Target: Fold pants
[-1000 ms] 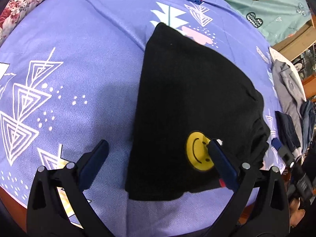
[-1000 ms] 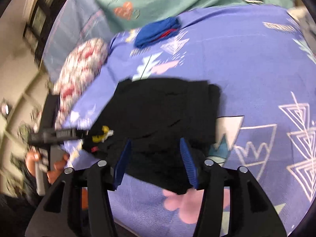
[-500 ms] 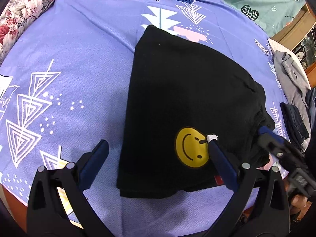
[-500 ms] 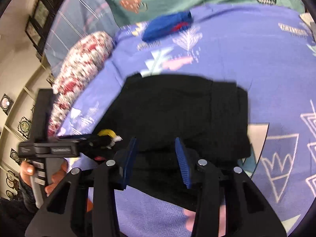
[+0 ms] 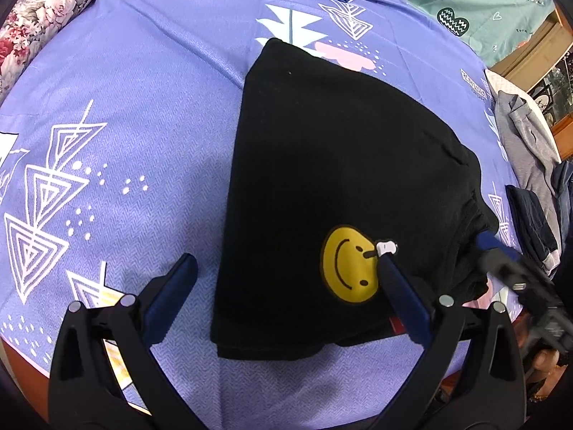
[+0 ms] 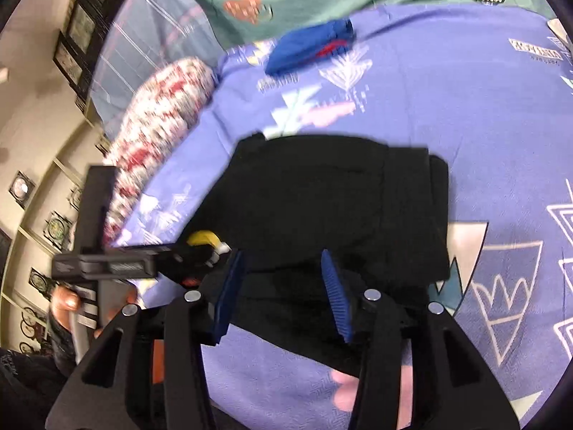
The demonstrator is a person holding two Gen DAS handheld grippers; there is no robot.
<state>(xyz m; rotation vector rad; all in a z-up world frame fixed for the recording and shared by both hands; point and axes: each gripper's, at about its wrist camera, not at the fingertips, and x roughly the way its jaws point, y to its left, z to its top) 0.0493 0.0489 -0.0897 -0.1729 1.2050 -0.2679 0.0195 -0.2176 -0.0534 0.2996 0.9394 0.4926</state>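
Pants [image 5: 322, 165]: black knit, soft, folded into thick wedge-ish slab, yellow smiley patch [image 5: 349, 264] near front edge. Lying flat mid bed on purple sheet [image 5: 150, 107], woven texture, white triangle prints. Left claw [image 5: 286, 283] wide apart, 1 finger over smiley. Right claw [image 6: 283, 286] just been opening a bit, pants edge between fingers, not pinched.

From my left gripper [image 5: 286, 268], fingers spread wide apart, I see the folded black pants [image 5: 340, 186] with a yellow smiley patch [image 5: 349, 265] filling mid-frame on the purple bedsheet [image 5: 143, 114], the right gripper [image 5: 508, 265] touching their right edge.
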